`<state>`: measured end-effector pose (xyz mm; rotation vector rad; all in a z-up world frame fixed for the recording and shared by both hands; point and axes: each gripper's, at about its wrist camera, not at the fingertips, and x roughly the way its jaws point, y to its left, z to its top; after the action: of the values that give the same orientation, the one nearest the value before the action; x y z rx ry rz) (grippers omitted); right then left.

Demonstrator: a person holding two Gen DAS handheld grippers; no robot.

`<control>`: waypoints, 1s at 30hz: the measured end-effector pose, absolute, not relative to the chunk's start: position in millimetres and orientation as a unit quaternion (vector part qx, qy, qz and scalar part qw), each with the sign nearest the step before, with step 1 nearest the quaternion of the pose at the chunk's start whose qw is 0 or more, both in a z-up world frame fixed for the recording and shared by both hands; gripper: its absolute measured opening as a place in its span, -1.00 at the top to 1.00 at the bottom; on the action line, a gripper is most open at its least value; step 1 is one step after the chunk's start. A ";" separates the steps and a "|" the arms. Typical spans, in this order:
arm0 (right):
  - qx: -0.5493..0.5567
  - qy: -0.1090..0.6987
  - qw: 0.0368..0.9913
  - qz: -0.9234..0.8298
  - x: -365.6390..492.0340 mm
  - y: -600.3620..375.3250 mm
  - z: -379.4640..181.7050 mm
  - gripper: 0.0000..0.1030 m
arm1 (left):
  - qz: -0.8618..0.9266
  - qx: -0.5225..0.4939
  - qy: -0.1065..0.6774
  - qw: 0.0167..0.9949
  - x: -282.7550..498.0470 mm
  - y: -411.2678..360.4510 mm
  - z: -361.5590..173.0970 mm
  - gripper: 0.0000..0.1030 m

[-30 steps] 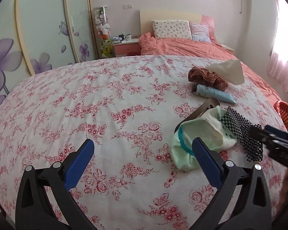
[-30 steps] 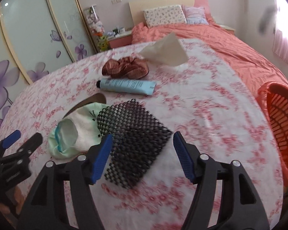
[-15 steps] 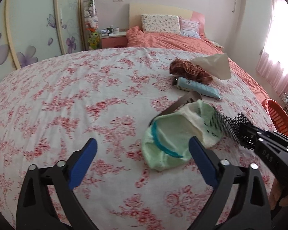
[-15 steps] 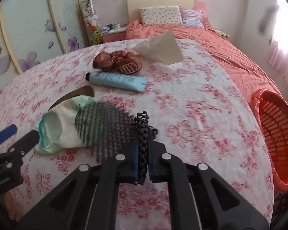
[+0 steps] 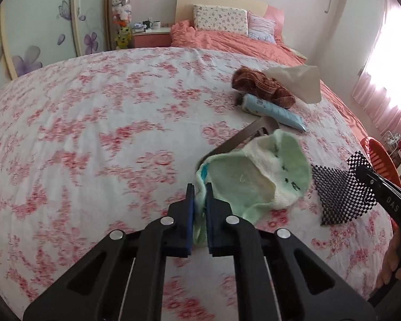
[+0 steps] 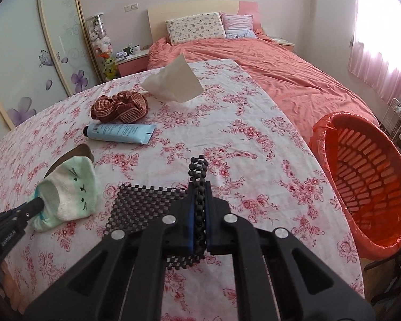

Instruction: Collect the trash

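Note:
My left gripper (image 5: 199,195) is shut on the cuff of a pale green and white sock (image 5: 256,179), which lies on the floral bedspread (image 5: 93,133); the sock also shows in the right wrist view (image 6: 72,190). My right gripper (image 6: 199,198) is shut on a black mesh mat (image 6: 144,208), pinching a fold of it; the mat (image 5: 339,195) hangs from it at the right in the left wrist view. An orange basket (image 6: 366,176) stands beside the bed's right edge.
On the bedspread beyond the sock lie a light blue tube (image 6: 120,133), a brown checked scrunchie (image 6: 120,109), a crumpled white tissue (image 6: 173,81) and a grey strap (image 5: 243,136). A coral duvet and pillows (image 6: 195,26) lie at the bed's head.
The left gripper has moved forward and shut on the sock's cuff. The right gripper, shut on the mesh mat half a second ago, has lifted it a little toward the right.

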<state>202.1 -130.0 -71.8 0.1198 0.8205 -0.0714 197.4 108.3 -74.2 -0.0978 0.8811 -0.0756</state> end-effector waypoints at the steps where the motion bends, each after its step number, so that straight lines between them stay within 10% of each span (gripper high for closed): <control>1: 0.056 0.398 0.915 -0.034 202.2 -129.1 -72.1 0.86 | -0.029 -0.044 0.422 0.905 193.8 114.9 -72.8 0.86; 16: 0.065 0.400 0.914 0.014 205.7 -112.1 -67.8 0.85 | 0.057 -0.070 0.390 0.916 200.7 191.5 -51.7 0.87; 20: 0.075 0.417 0.904 0.050 206.4 -103.5 -74.2 0.60 | 0.017 -0.046 0.385 0.922 202.3 167.1 -50.6 0.87; 23: 0.075 0.419 0.903 0.054 204.7 -99.7 -76.0 0.01 | 0.000 -0.039 0.385 0.922 204.8 153.5 -52.1 0.85; 30: 0.053 0.430 0.900 0.056 204.5 -91.5 -81.4 -0.20 | 0.013 -0.033 0.393 0.919 212.1 146.9 -58.1 0.04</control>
<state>204.5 -91.5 -81.4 0.1093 0.8891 0.1169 212.1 146.9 -58.1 -0.0672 0.8077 0.0259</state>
